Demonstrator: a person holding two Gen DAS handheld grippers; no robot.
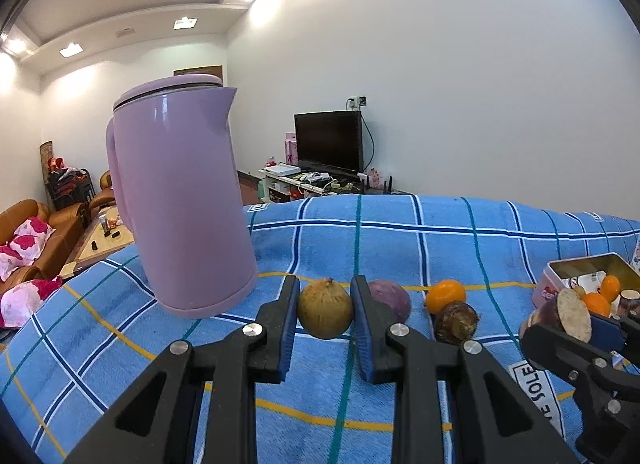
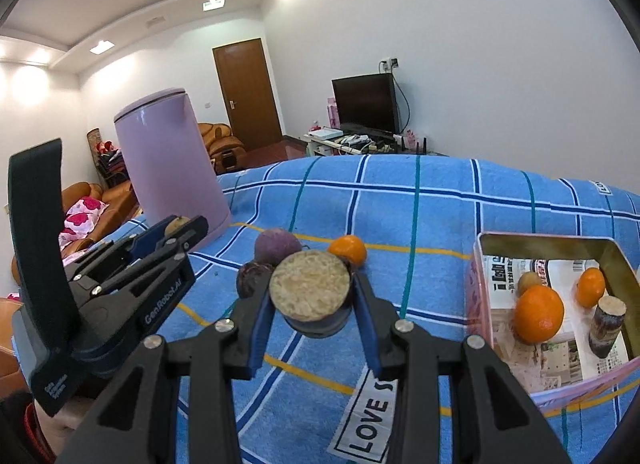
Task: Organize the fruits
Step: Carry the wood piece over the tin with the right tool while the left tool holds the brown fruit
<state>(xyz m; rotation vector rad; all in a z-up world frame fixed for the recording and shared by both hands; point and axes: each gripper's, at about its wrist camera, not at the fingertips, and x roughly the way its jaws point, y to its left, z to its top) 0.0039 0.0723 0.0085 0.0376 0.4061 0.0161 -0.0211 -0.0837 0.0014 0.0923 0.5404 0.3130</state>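
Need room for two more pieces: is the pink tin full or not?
Not full. The pink tin holds two oranges, a cut sugarcane piece and a small brownish fruit; paper lining shows.

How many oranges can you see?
3. One orange lies on the blue cloth; a big one and a smaller one sit inside the tin box. Others may be hidden.

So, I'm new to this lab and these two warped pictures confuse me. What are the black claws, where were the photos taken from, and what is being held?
Each claw is a hand-held gripper carried by a person, with a fisheye camera looking along its fingers. The left hand-held gripper is shut on a round brownish fruit. The right hand-held gripper is shut on a cut sugarcane piece. On the blue checked cloth stand a purple kettle, loose fruit, and a pink tin holding oranges.
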